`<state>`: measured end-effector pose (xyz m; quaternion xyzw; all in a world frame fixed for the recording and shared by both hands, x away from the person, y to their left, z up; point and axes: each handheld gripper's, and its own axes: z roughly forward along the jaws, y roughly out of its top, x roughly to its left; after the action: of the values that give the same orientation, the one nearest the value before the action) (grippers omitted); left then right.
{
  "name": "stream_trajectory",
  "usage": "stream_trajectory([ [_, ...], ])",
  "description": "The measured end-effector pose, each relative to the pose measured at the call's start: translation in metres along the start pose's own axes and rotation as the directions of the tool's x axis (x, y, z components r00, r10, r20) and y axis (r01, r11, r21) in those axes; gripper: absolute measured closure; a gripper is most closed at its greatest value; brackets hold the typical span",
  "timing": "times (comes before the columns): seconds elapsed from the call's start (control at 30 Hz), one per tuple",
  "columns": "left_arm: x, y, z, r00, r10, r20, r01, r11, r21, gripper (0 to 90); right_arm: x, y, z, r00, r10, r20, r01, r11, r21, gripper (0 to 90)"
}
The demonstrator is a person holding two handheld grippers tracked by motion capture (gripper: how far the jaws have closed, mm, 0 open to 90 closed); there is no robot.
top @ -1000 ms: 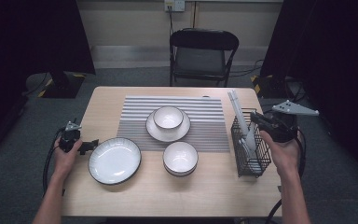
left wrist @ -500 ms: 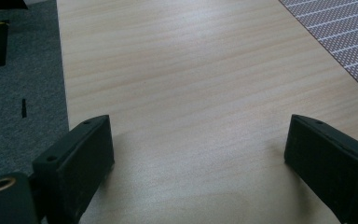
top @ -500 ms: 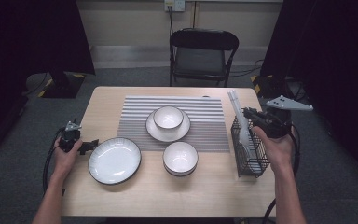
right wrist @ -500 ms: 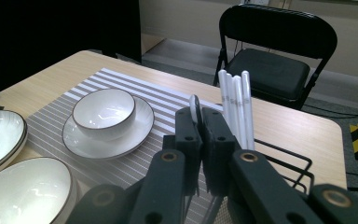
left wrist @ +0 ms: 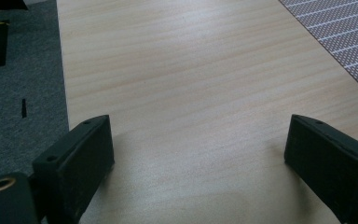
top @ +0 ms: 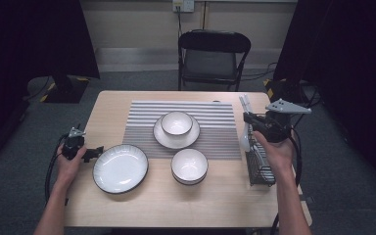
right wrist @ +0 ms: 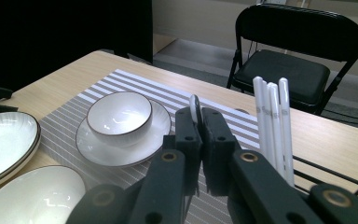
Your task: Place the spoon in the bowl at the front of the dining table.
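Observation:
My right gripper (top: 248,118) hovers over the far end of the black wire rack (top: 260,169) at the table's right edge. Its jaws are shut on the handle of a white spoon (top: 245,139), which hangs down from them. In the right gripper view the spoon (right wrist: 195,107) shows edge-on between the closed jaws of that gripper (right wrist: 199,119). My left gripper (top: 96,152) rests on the table at the left, just beside the large white plate (top: 120,168). The left gripper (left wrist: 200,154) is open with only bare wood between its jaws.
A striped mat (top: 205,110) carries a small bowl (top: 176,122) on a saucer (top: 162,137). Another bowl (top: 189,165) sits at the mat's near edge. White chopsticks (right wrist: 272,126) stand in the rack. A black folding chair (top: 214,56) is behind the table.
My right gripper has moved left across the rack toward the mat, carrying the spoon. The left gripper has stayed put.

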<state>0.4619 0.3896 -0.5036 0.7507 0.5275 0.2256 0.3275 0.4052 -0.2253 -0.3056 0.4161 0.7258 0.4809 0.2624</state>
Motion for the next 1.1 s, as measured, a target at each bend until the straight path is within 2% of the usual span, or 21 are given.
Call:
stream_trajectory([
  [0.33,0.0,0.0,0.0,1.0,0.001,0.0,-0.001,1.0,0.001,7.5,0.009,0.003,0.016,0.9993,0.007,-0.037,-0.007,1.0,-0.006,86.6],
  [1.1,0.0,0.0,0.0,1.0,0.0,0.0,0.0,1.0,0.0,7.5,0.033,0.019,0.044,0.9946,-0.012,-0.103,0.009,1.0,-0.026,86.6],
])
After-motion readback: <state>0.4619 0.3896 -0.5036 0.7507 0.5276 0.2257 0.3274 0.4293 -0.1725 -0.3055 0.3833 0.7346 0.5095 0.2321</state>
